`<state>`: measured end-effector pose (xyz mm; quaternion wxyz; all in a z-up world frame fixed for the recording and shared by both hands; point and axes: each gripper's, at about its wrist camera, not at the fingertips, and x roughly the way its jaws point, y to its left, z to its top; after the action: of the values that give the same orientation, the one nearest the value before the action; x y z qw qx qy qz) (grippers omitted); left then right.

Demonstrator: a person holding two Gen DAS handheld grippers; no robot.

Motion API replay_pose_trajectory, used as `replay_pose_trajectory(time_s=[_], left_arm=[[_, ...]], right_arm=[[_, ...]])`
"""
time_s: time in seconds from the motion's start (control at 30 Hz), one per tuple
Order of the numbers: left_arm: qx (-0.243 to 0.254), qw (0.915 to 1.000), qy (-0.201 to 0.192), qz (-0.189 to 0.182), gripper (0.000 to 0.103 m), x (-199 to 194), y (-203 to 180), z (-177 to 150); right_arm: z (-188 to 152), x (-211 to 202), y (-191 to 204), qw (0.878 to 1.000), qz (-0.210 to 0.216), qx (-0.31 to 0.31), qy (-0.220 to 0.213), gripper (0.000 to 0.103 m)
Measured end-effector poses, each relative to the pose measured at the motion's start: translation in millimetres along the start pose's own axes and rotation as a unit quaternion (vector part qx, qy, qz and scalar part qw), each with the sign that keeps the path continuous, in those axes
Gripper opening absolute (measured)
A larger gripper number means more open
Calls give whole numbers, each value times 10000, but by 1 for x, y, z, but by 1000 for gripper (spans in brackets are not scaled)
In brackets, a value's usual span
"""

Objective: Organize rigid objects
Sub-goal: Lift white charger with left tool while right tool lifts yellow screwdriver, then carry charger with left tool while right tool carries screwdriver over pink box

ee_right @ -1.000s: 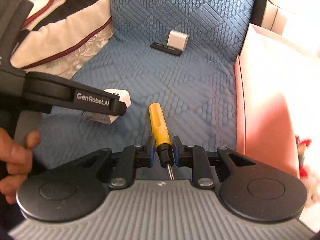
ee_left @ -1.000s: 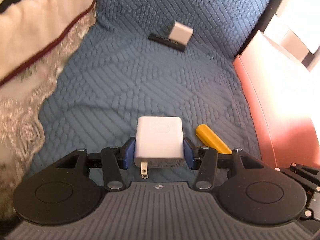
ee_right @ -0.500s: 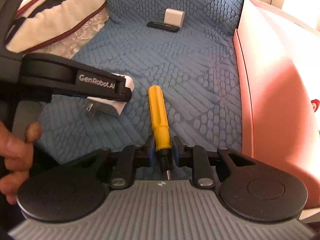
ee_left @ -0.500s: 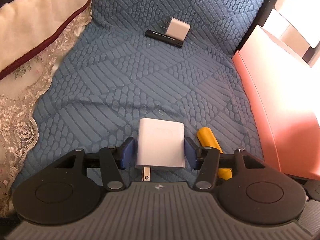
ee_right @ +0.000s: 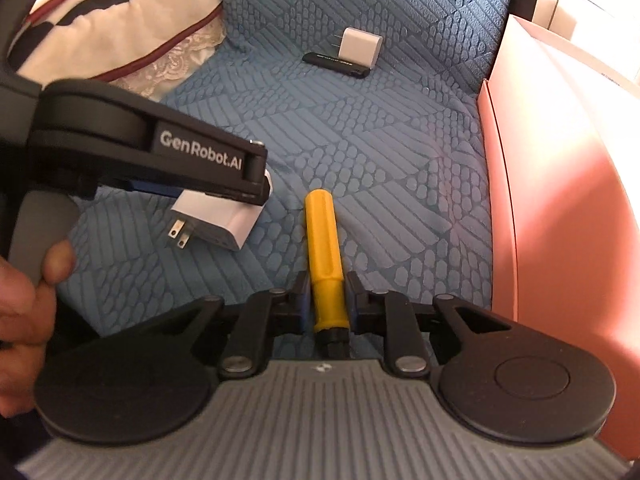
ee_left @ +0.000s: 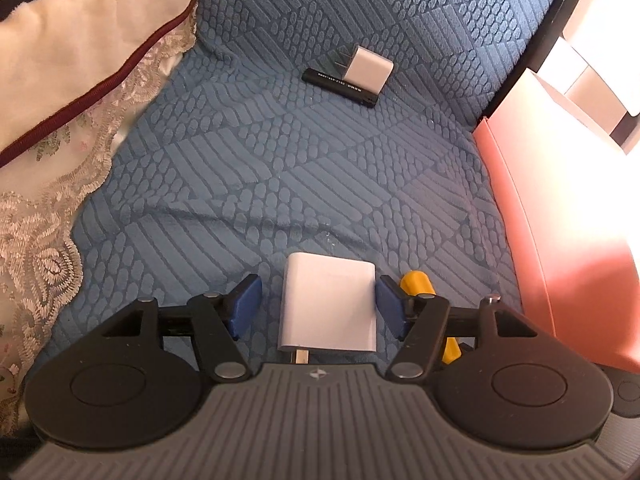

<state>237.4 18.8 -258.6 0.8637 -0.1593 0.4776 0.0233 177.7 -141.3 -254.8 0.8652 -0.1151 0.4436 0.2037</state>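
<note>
Charger (ee_left: 329,307) lies between opening left gripper (ee_left: 319,306) pads, seemingly released.

1. The left gripper (ee_left: 319,304) had matte black linkage arms, round silver pivot screws and blue pads (ee_left: 245,305) on its fingers.
2. Behind its fingers sat two round black discs with shallow inset circles, flanking a grey ribbed housing with a small diamond mark.
3. The right gripper (ee_right: 325,298) showed the same black arms, silver screws, discs and grey ribbed body.
4. Seen from the right wrist, the left gripper's black side arm bore white "GenRobot.AI" lettering above a grey handle.
</note>
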Motion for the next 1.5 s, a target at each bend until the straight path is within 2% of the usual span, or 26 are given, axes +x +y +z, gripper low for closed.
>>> replay_pose_trajectory(time_s=[0.43,0.5,0.6,0.77,0.93,1.27,1.5], left_arm=[[-55,10000,-43,-6,68,6,-1,2],[-81,9999,-54,-25,67,6,0,2],[-49,9999,-47,-106,59,7,-2,1],[-114,9999,-56,-89,58,5,0,3],[-276,9991,-162,-279,58,-6,7,8],[-158,9981,-368,-468,57,-31,-4,11],[-80,9949,-780,-628,57,-72,-11,18]], right_arm=[[2,-3,-1,9995,-284,-14,-115,22],[2,-4,-1,9996,-260,2,-117,22],[4,-3,-3,9996,-253,102,-74,22],[9,-4,-4,9996,-177,187,-77,22],[8,-8,-10,9993,-239,289,-64,21],[15,-36,-14,9990,-25,368,-257,21],[25,-67,-28,9971,204,515,-526,21]])
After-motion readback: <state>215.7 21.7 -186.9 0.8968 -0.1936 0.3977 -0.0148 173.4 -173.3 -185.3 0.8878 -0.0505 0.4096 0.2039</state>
